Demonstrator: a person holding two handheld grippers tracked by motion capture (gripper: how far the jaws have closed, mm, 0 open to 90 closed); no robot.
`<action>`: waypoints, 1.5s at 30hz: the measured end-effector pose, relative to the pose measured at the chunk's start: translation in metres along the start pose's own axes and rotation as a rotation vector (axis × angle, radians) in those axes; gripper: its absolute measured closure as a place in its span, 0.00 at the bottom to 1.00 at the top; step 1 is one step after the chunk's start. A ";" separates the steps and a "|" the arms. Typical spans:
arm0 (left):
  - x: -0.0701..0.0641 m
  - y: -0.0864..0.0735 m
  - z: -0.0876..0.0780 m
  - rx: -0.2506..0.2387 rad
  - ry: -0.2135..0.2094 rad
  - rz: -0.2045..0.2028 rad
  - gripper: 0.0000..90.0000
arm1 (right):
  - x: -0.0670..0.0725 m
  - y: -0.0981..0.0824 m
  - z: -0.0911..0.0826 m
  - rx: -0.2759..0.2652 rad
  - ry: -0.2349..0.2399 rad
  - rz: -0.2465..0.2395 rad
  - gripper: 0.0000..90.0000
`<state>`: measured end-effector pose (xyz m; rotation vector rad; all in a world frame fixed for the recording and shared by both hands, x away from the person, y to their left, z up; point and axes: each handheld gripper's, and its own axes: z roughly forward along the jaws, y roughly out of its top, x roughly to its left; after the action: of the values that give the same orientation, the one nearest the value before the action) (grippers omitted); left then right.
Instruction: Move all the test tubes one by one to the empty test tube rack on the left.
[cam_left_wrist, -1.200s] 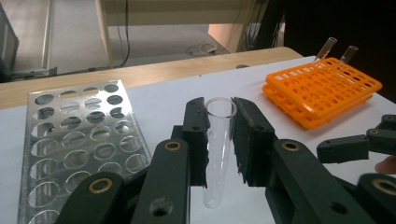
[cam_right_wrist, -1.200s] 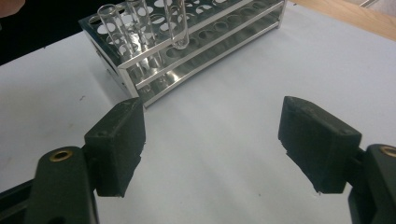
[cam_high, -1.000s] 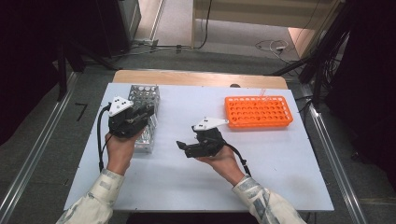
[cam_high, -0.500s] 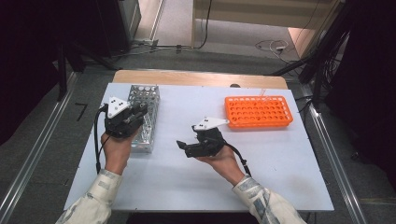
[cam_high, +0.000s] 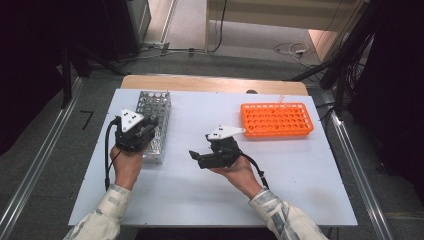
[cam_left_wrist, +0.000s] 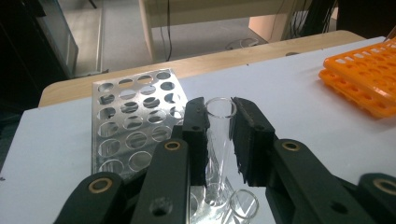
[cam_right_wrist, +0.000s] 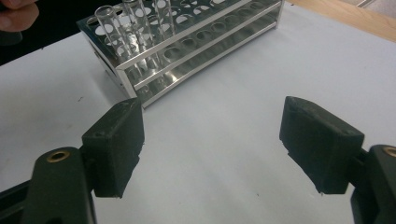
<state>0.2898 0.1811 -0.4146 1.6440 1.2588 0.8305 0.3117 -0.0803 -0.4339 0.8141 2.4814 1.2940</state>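
Glass tube (cam_left_wrist: 219, 135), clear and open-topped, gripped upright by left tongs (cam_left_wrist: 219, 140); right tongs (cam_right_wrist: 229, 149) gape wide, empty.

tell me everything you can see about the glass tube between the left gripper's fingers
The glass tube is clear, thin-walled and looks empty, with a round open mouth on top. It stands about upright between the left gripper fingers, which sit close on both sides. Its lower end reaches down into the metal rack, beside another tube.
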 end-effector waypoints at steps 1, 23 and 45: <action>-0.001 -0.001 0.001 0.001 0.000 -0.001 0.83 | 0.000 0.000 0.000 0.001 0.000 -0.002 0.23; -0.002 -0.013 0.003 0.009 -0.012 -0.029 0.79 | 0.001 0.000 0.001 0.004 -0.004 -0.007 0.23; -0.004 -0.009 -0.009 0.007 -0.066 -0.118 0.26 | -0.052 -0.007 -0.030 -0.032 -0.155 0.070 0.23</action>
<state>0.2768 0.1801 -0.4196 1.5735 1.3006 0.6949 0.3389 -0.1333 -0.4245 0.9630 2.3255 1.2398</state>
